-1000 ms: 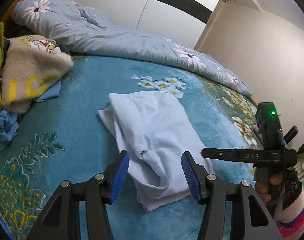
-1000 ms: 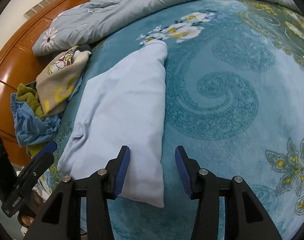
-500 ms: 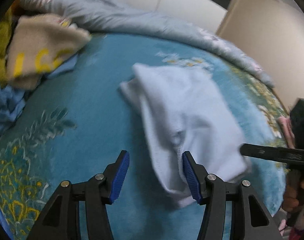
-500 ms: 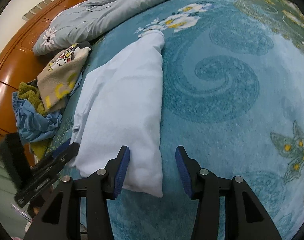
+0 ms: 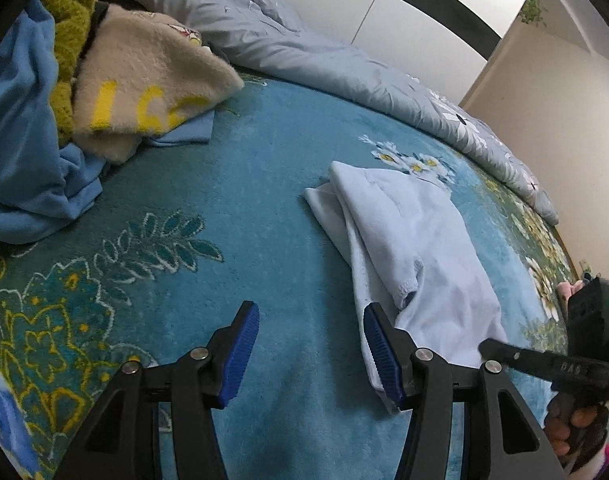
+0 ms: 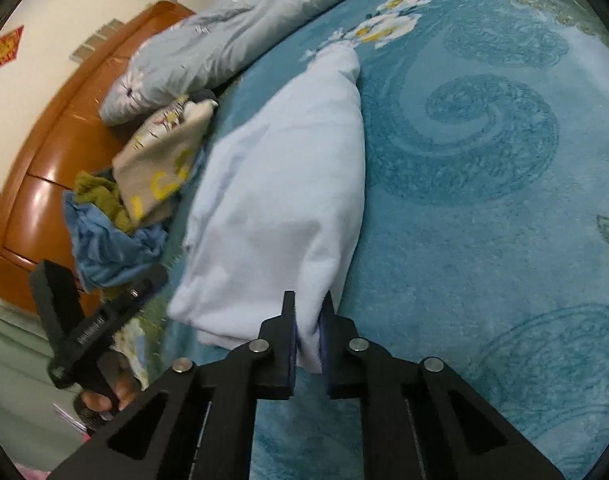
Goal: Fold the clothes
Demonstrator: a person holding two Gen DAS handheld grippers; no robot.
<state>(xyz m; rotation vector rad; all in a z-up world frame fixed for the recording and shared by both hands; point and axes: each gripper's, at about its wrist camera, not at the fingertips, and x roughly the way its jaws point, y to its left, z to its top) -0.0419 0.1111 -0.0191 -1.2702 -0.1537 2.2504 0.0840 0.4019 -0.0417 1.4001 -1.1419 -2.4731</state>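
Lying on the teal bedspread (image 5: pixel 264 184), the pale blue garment (image 6: pixel 288 184) runs lengthwise straight away from the right gripper (image 6: pixel 306 332), whose jaws are closing on its near corner, cloth pinched between the pads. The left gripper (image 5: pixel 310 350) hangs spread, with the garment's other near corner just beyond its right-hand finger and only bedspread between the pads. Judging by this, the left gripper must shift toward its right to reach that corner before any lift.
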